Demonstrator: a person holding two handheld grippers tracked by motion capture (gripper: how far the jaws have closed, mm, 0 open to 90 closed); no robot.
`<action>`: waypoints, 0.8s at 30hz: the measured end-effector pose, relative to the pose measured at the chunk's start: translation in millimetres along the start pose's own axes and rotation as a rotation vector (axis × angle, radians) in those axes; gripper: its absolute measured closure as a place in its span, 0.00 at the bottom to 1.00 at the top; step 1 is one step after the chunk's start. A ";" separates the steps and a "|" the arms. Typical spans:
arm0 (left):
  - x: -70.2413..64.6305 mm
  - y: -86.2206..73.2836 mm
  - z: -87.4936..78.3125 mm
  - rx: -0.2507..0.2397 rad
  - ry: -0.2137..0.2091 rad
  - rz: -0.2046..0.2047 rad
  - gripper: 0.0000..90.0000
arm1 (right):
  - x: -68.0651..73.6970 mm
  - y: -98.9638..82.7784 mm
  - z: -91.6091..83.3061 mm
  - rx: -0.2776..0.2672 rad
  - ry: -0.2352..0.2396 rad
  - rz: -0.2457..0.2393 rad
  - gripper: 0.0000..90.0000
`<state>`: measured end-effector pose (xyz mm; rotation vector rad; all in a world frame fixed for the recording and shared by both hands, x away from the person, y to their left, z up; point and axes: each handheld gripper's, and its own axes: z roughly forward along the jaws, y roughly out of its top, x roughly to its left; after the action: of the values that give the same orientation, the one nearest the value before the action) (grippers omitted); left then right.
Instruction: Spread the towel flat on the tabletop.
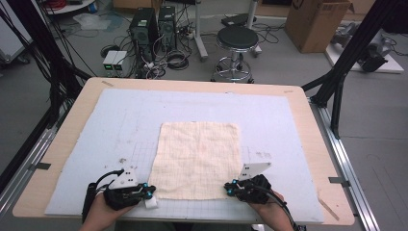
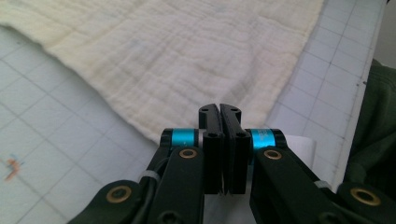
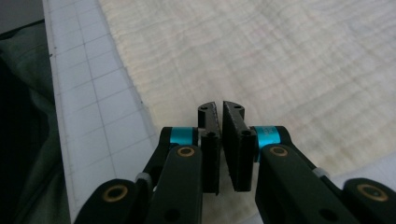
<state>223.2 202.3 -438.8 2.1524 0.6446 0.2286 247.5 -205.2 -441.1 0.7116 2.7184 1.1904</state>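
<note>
- Nearest the high camera, we hold the left gripper (image 1: 146, 193) at the near-left corner of the cream cloth (image 1: 199, 159) and the right gripper (image 1: 230, 189) at its near-right corner. The cloth lies flat and unfolded on the white gridded mat (image 1: 120, 125), its near edge close to the mat's front edge.
- Largest risk, a missed pick at both corners: in the left gripper view the jaws stand closed, pad against pad, above the cloth (image 2: 187, 51), with no fabric visibly between them. In the right gripper view the jaws are closed to a thin gap, tips together, over the cloth (image 3: 280, 60). We cannot tell whether either pair pinches a fold beneath the tips. If we lift now, we judge the cloth may stay on the mat.
- Second risk, a one-sided grip: if only one corner is caught, the cloth would drag askew and any fold would come out crooked.
- Third risk, a mat snag: jaws pressed down too hard at a corner could catch the mat and lift it with the fabric.
- Smallest risk: the small white object (image 1: 151, 203) just beside the left gripper, touching or nearly so, could be knocked off the front edge when that hand moves.
</note>
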 end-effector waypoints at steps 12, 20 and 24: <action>-2.1 -7.6 -15.2 -0.010 0.021 0.012 0.97 | 11.2 3.7 3.2 0.002 0.033 -0.011 0.99; -7.3 -11.3 -17.8 0.002 0.016 0.022 0.97 | 17.3 -0.8 0.0 -0.001 0.041 -0.012 0.99; -5.7 -10.8 -17.5 -0.010 0.019 0.007 0.93 | 14.4 0.5 -3.1 -0.028 0.039 0.006 0.94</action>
<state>207.8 216.9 -436.2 2.1455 0.6464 0.2559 234.1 -200.5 -437.2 0.7003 2.7276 1.2536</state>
